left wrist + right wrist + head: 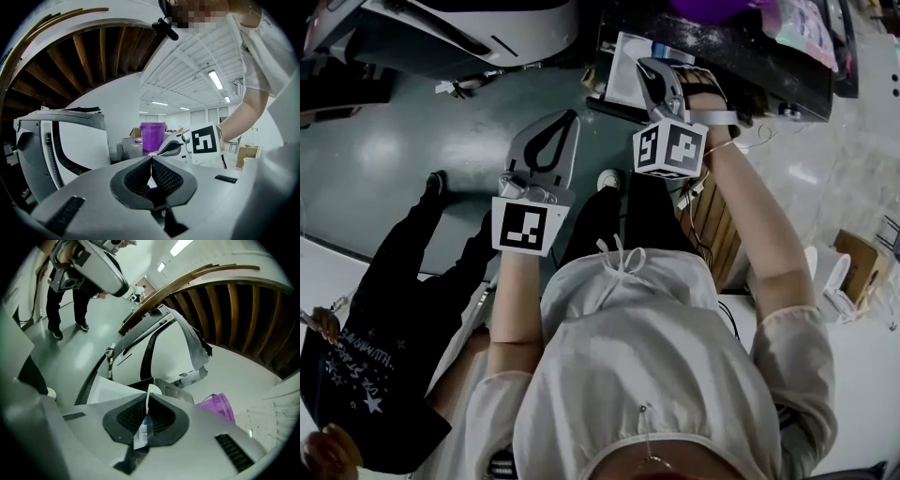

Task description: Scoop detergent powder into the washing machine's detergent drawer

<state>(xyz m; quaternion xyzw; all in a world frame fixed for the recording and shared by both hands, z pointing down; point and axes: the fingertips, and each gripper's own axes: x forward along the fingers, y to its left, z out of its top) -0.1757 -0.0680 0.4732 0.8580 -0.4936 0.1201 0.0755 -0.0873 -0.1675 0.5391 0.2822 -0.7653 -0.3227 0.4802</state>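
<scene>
Jaws pressed together on left gripper [151, 159]; right gripper [148, 393] pinches a white strip [139, 436].

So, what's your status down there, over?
Left gripper shut, empty. Right gripper shut on thin white piece. Purple bucket ahead. Bystander in black close on left.

Grippers: two – left gripper [573, 115], right gripper [648, 64]. Marker cubes [523, 227]: two. Purple bucket [153, 136]: one. Persons [656, 375] in head view: two. Thin white piece [140, 434] in right gripper: one.
</scene>
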